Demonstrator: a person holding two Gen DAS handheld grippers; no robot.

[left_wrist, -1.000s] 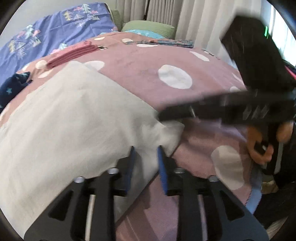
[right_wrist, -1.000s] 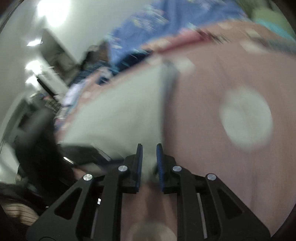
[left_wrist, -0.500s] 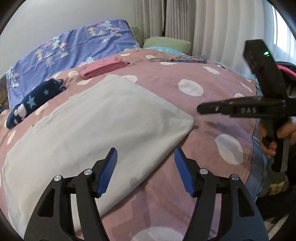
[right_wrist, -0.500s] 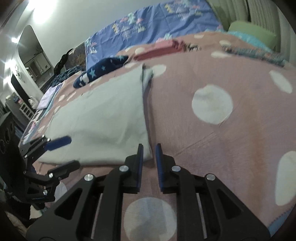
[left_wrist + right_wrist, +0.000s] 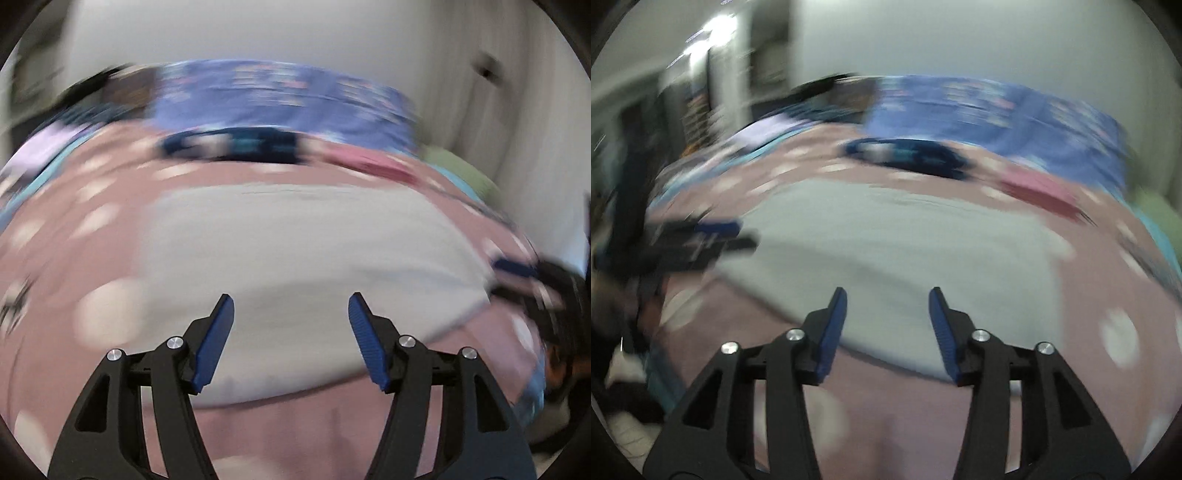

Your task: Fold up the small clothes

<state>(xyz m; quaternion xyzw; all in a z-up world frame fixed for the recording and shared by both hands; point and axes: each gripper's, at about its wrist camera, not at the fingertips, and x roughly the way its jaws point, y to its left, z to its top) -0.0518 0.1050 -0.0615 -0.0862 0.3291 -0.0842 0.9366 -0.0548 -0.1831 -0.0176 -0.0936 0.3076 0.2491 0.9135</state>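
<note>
Jaws gape wide on both the left gripper [image 5: 291,308] and the right gripper [image 5: 888,301], holding nothing; each hangs over the near edge of the grey cloth [image 5: 295,251], spread flat on the bed [image 5: 55,266] (blurred), likely lining up a fold

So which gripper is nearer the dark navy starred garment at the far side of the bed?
Too close to call: left gripper and right gripper both hover open over the grey cloth's near edge, with the navy garment beyond it.
</note>
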